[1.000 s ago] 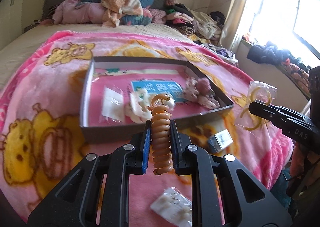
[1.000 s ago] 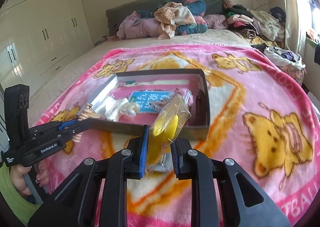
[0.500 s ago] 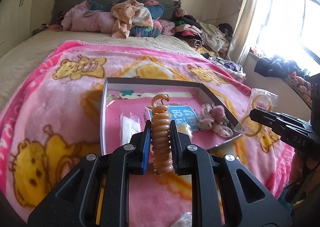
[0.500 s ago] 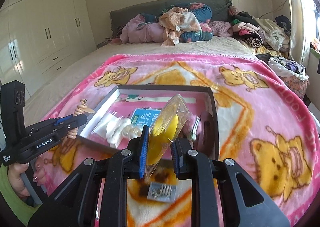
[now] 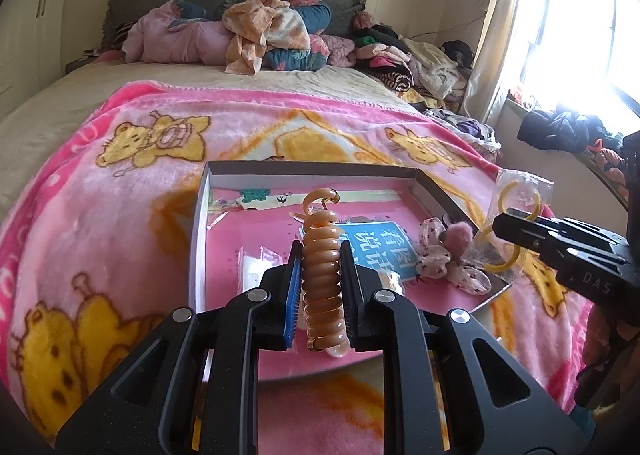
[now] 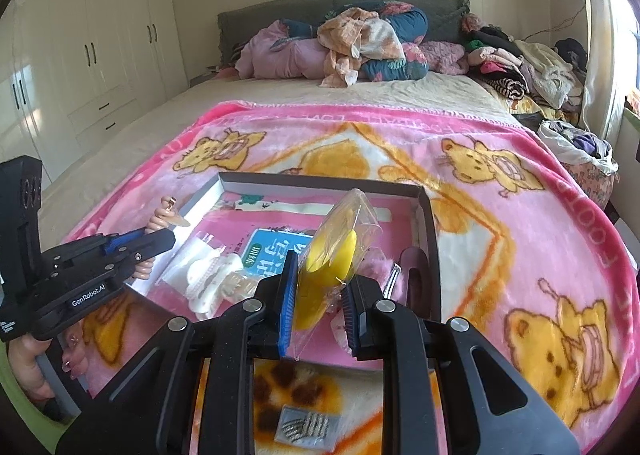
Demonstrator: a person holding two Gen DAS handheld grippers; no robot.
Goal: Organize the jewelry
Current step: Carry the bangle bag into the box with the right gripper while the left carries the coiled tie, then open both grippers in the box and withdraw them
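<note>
Both grippers have advanced over the box's (image 5: 202, 211) near edge on the bed: the left gripper (image 5: 320, 275) clamps the coiled hair tie (image 5: 322, 275), the right gripper (image 6: 318, 287) pinches the bagged yellow hoops (image 6: 332, 259). The slick bag could slide free and land outside the box on the blanket (image 6: 520, 255)

Bright window (image 5: 580, 55), white wardrobe (image 6: 80, 67), bed (image 6: 280, 103) with clothes
</note>
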